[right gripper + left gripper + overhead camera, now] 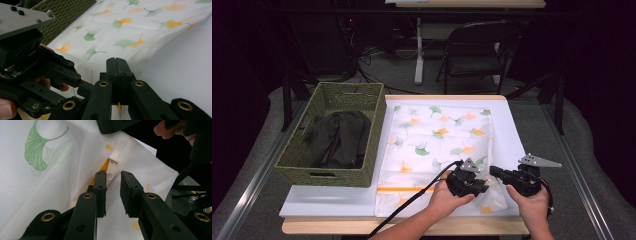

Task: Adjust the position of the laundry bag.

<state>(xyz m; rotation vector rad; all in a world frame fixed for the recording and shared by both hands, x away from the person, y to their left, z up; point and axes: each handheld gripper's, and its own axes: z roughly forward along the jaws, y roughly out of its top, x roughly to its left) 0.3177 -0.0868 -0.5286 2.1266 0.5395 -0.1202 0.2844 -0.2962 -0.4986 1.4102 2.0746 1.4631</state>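
Right gripper first: its jaws are pressed together, and a scrap of cloth with an orange thread shows beneath them, so I take it to be pinching the hem of the pillowcase. The left gripper sits right beside it with jaws parted, a small gap between the pads, aimed at the opening in the hem where a white snap and an orange strip peek out. Nothing is held there yet.

From above, both tools work at the near right corner of the tabletop, where the pillowcase's near end lies slightly rumpled. The rest of the cloth, white with green and orange ginkgo leaves, lies flat up the middle toward the far edge.

My read: this is early going. One side of the opening is pinned and the other jaw is lining up on it, so the fastening or spreading of that hem is not done, and any folding or stowing lies ahead.

Along the left edge stands a green woven basket with a dark garment heaped inside, well apart from the hands. Beyond the far edge, a folding chair. Nothing blocks the hem itself; the trouble is the two grippers crowding each other, nearly touching.
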